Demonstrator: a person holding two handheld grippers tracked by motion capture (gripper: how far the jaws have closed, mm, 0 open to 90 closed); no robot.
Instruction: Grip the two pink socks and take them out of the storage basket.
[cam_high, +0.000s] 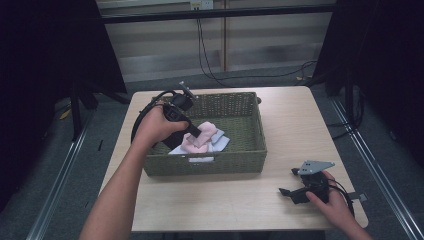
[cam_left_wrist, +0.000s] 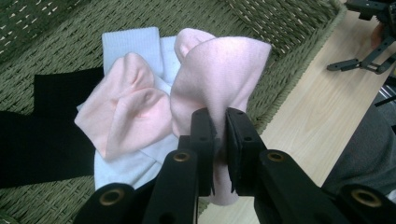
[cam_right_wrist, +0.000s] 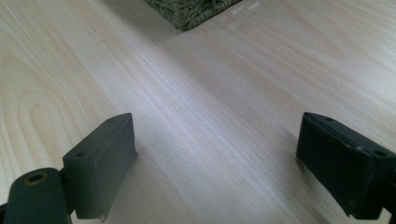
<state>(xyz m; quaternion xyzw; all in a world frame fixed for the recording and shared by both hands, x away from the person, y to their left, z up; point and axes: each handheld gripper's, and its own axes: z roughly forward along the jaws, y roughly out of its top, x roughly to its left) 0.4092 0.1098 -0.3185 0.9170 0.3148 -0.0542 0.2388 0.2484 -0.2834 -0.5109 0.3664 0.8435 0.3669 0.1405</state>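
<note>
Pale wood desk, green woven basket at centre. Inside: black cloth, pale blue cloth, two pink socks. Left gripper reaching into basket, jaws clamped on upper pink sock, lifted above lower pink sock. Right gripper low over bare desk near right front corner, jaws wide apart, holding nothing. Likely mid-pick; next probably lifting clear of the rim without snagging the other cloths.
</note>
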